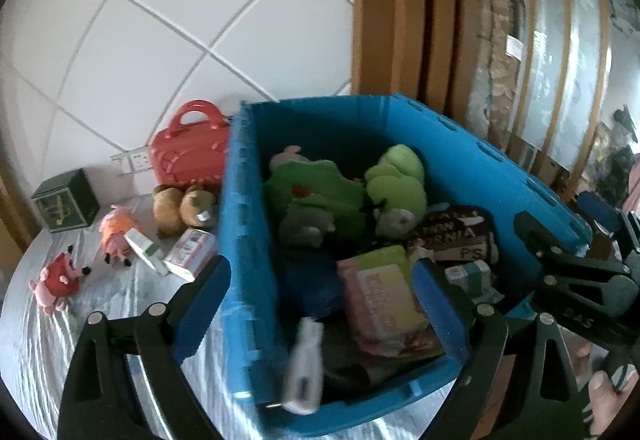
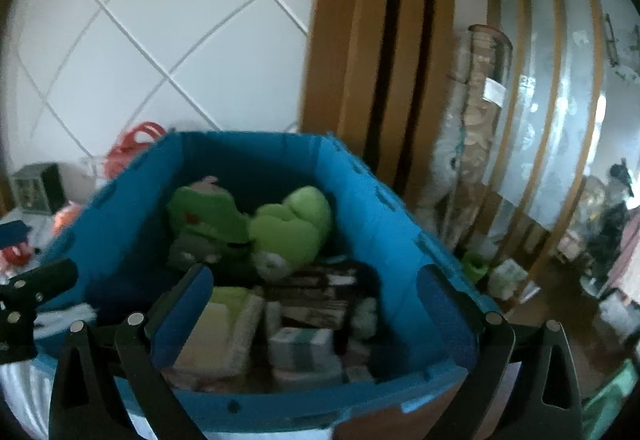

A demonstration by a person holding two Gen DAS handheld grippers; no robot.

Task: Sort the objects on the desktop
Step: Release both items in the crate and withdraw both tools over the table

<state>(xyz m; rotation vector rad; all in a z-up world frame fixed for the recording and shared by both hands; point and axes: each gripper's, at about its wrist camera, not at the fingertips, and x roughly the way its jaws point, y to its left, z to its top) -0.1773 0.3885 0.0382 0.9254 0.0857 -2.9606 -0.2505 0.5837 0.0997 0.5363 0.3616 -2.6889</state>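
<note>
Both grippers, left gripper (image 1: 320,280) and right gripper (image 2: 316,292), hang spread and empty over the blue plastic crate (image 1: 248,224). White blurry object (image 1: 304,368) sits at its near wall; loose pink pig plush (image 1: 116,232) waits left. Approach low, square.

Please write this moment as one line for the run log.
left tongs: open, empty, above blue bin | right tongs: open, empty, above bin | bin: plush toys, packets inside | table: red bag, small toys outside
</note>
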